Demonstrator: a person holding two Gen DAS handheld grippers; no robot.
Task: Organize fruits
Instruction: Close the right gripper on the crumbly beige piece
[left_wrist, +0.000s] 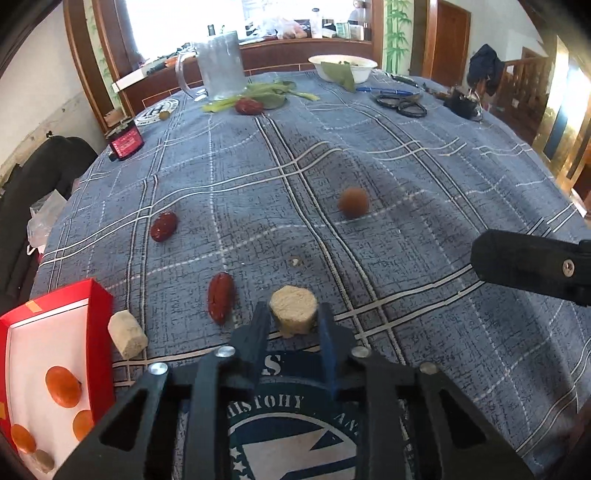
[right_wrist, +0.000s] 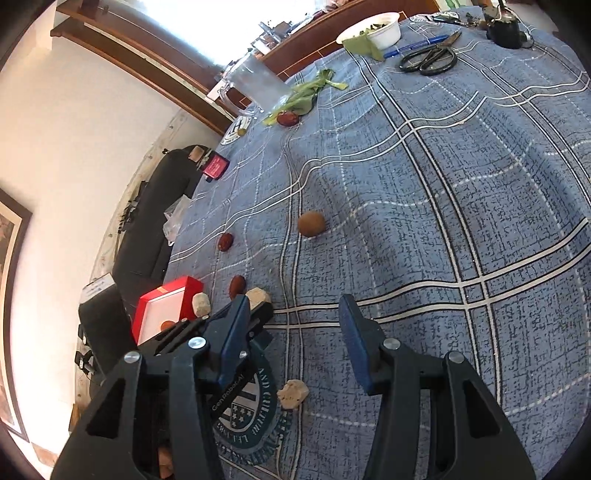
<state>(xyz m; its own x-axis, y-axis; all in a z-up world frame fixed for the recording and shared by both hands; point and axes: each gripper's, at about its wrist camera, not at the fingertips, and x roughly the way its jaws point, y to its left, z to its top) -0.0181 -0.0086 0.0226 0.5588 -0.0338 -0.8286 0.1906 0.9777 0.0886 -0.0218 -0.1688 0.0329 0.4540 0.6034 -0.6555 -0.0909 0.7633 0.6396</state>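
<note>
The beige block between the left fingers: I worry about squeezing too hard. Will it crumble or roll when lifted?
The beige block looks rough and grainy, and a crumb lies on the cloth, so it may shed or crumble under a firm squeeze. Its flat top and faceted sides suggest it will sit still rather than roll. It is probably light.

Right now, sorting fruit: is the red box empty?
Not empty. The open red box holds orange fruits and a pale chunk.
</note>
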